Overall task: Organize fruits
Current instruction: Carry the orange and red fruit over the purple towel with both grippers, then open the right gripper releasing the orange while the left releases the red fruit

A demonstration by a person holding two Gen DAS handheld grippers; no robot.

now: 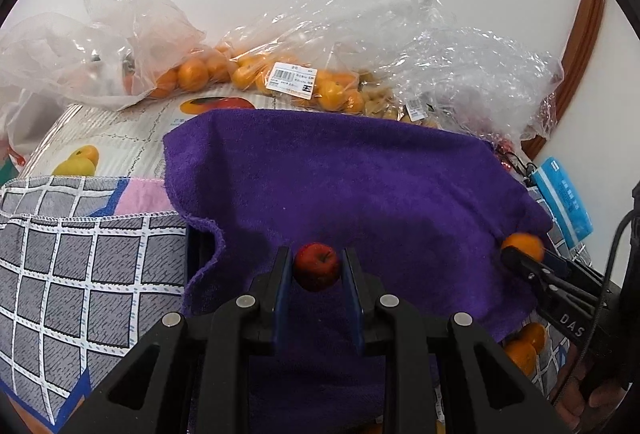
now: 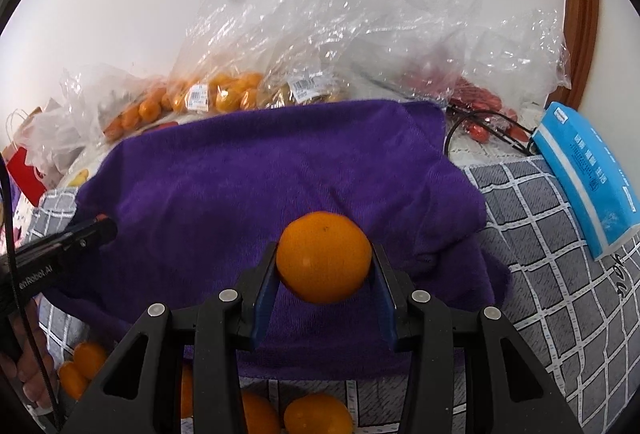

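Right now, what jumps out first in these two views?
Both grippers are loaded: the left gripper pinches a small red apple, the right gripper an orange, both over the purple towel. Behind it, clear bags of oranges line the wall.

— What setting is indicated?
— A home: a table (image 1: 120,130) laid with a fruit-print cover, checked cloths (image 2: 560,274) and a purple towel (image 1: 340,186); shop-labelled fruit bags (image 1: 280,74) are piled along its far edge.
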